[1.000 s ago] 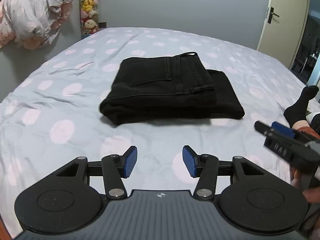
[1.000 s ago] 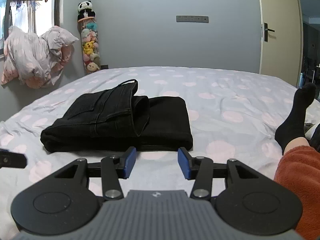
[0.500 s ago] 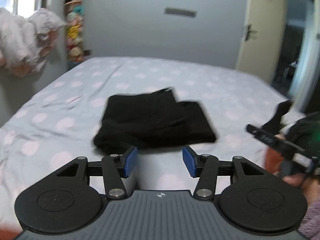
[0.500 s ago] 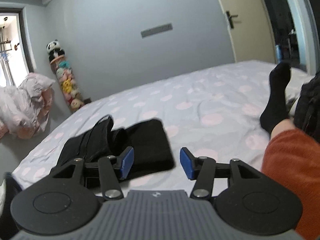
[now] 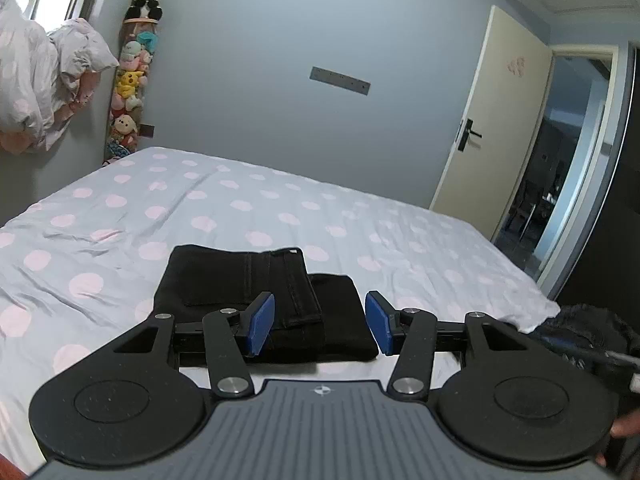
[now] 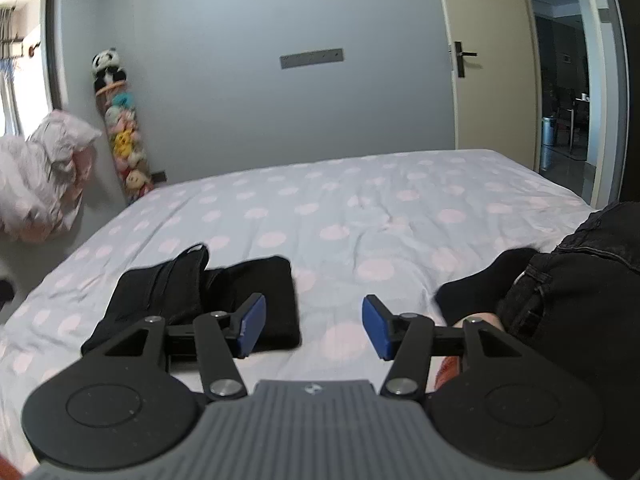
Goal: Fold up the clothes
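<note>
A pair of black jeans (image 5: 240, 284) lies folded into a flat rectangle on the polka-dot bed sheet (image 5: 100, 240). It also shows in the right wrist view (image 6: 248, 292), left of centre. My left gripper (image 5: 319, 323) is open and empty, held above the near edge of the jeans. My right gripper (image 6: 311, 327) is open and empty, held above the sheet just right of the jeans.
The person's jeans-clad leg and black sock (image 6: 480, 280) rest on the bed at the right. A bundle of bedding (image 5: 44, 80) and a column of plush toys (image 5: 132, 80) stand at the left wall. An open door (image 5: 492, 128) is at the right.
Both grippers have lifted and tilted upward, away from the bed, so more wall and door show. The folded jeans lie unmoved. Both grippers stay open.
</note>
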### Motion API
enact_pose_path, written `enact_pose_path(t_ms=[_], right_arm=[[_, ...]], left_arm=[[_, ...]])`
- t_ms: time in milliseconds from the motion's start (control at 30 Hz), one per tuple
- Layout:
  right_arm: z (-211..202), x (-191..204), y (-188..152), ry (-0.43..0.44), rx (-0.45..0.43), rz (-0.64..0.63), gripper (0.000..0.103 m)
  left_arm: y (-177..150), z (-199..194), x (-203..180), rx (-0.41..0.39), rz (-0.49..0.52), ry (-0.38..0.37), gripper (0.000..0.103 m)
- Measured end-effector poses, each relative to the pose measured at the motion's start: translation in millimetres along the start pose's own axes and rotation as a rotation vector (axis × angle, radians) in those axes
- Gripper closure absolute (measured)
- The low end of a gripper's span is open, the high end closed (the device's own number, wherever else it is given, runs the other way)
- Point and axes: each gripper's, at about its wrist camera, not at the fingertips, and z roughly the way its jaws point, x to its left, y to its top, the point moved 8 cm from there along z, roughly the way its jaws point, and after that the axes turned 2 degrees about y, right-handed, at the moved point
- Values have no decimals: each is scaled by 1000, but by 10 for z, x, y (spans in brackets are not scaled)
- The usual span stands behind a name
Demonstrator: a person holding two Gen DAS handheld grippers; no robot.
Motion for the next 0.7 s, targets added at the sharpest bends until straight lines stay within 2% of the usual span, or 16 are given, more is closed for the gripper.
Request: enact_pose_path(t_ms=[133, 300, 533, 700], right_arm=[[-128, 275, 45, 44, -2, -64, 44], [-164, 760, 117, 171, 35, -119, 40], [150, 1122, 321, 306, 187, -18, 30], [579, 1211, 447, 283, 236, -55, 29]], left_arm=[[70, -40, 108, -23, -21, 31, 44], [165, -36, 194, -5, -20, 59, 44], [501, 127, 403, 6, -11, 76, 44], [818, 444, 553, -11, -3, 75, 40]])
